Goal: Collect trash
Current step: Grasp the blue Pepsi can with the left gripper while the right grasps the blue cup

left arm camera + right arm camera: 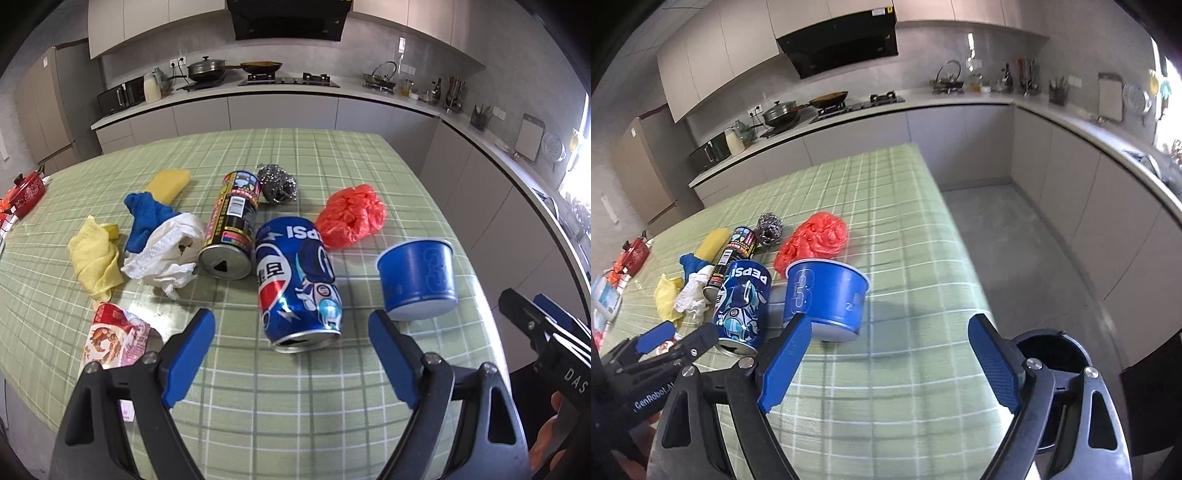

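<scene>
Apparently nothing is collected yet: the Pepsi can [298,281], blue cup [417,278], spray can [231,225], red bag [352,215] and tissue [166,254] all lie on the green-checked surface [295,398]. Both the left claw [291,354] and right claw [890,365] gape empty. The Pepsi can lies on its side, mouth toward the left claw, long axis running away from it. A dark bin [1052,356] waits beside the surface.

Left claw [291,350] and right claw [890,362], both agape, empty, angled downward.

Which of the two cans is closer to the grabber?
The blue Pepsi can. It lies on its side right in front of the left gripper, opening toward it. The black and yellow can lies farther back, beside the crumpled white paper.
</scene>
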